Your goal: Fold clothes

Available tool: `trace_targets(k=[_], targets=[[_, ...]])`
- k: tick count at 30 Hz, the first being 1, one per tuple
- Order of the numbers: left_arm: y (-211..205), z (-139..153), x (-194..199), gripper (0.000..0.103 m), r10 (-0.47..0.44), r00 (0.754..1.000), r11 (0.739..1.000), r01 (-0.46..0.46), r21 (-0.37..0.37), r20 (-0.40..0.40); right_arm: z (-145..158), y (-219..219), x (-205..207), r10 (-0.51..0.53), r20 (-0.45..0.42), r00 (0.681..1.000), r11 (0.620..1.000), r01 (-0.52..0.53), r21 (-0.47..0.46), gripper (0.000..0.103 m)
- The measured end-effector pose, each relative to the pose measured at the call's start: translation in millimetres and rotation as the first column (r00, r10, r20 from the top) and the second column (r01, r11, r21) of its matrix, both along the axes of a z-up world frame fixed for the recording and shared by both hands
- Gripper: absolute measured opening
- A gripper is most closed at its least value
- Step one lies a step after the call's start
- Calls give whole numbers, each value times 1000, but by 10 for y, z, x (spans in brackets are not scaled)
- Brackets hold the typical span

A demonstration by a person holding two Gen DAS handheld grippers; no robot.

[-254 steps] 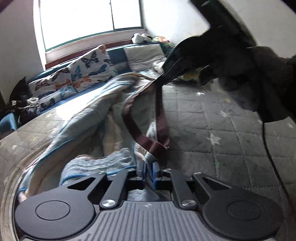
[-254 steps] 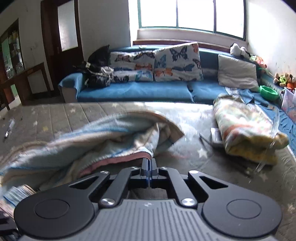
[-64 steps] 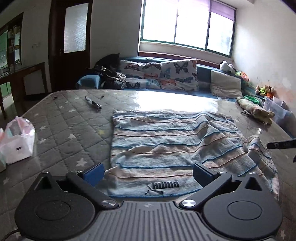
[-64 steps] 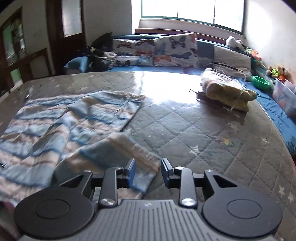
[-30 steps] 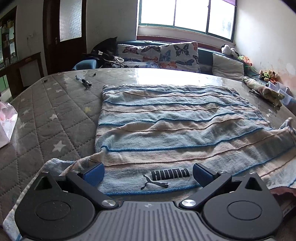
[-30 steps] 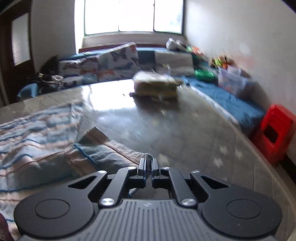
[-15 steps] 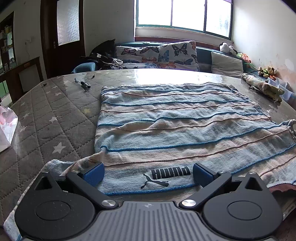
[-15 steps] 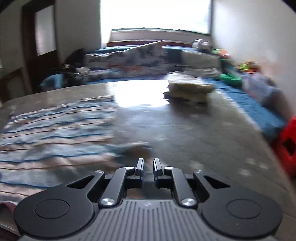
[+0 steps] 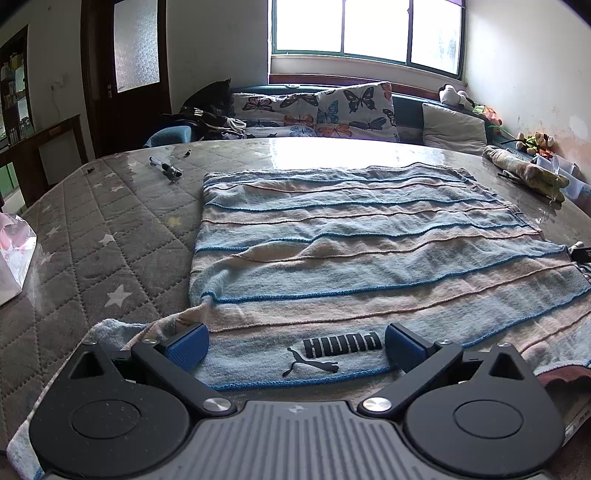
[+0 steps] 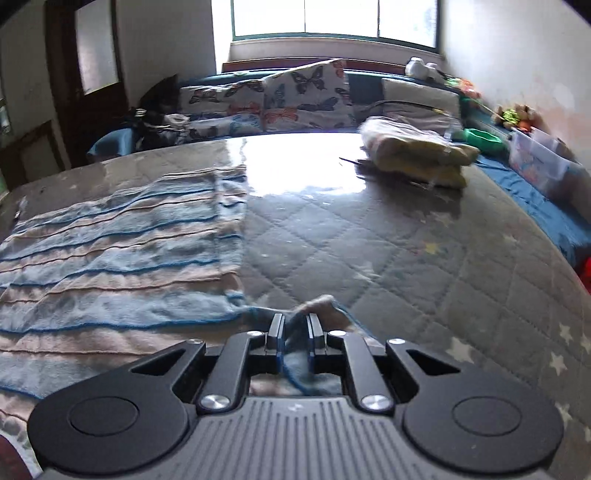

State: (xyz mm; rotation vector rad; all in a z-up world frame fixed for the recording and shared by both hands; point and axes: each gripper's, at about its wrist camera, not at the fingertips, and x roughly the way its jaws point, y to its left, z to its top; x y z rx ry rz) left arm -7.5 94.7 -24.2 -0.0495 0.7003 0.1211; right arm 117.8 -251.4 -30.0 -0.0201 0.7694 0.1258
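Spreading across the middle of the quilted grey mattress (image 9: 110, 236) is the striped blue-and-beige garment (image 9: 369, 236), laid flat, its stripes running from the left side to the right, which is also its long way. At the far left a white plastic bag (image 9: 14, 254) sits at the mattress edge, and beyond it a pen-like object (image 9: 166, 170) lies on bare quilting; between these and the garment's left edge a wide band of star-printed mattress lies open. The left gripper (image 9: 295, 345) hangs over the garment's near hem, its jaws spread wide with nothing between them, straddling the black logo (image 9: 332, 349) printed there, which reads upside down from this side. A rumpled corner of cloth trails out past the near left blue pad.

Further right, the garment's right edge runs straight away towards the window (image 10: 332, 18). The right gripper (image 10: 294, 334) is at the near right corner, its jaws almost closed, having just eased apart a touch, with a fold of the blue cloth pinched between them. To its right the mattress is bare to its curved edge. A bundled yellowish blanket (image 10: 413, 151) rests at the far right, well apart from the garment, before the blue sofa (image 10: 535, 199) with butterfly cushions (image 10: 303, 96).
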Motion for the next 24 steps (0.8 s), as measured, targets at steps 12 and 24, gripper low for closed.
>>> trace_targets(k=[12,24], targets=[[57,29,59,103,-40,999,999,41,9,-27,340,230,66,100,-8,995,993,-101,-54,11],[56,-6,36,103,-41,999,999,41,8,-11,282,1090,1154,291,-66,954,957,-291,10,15]])
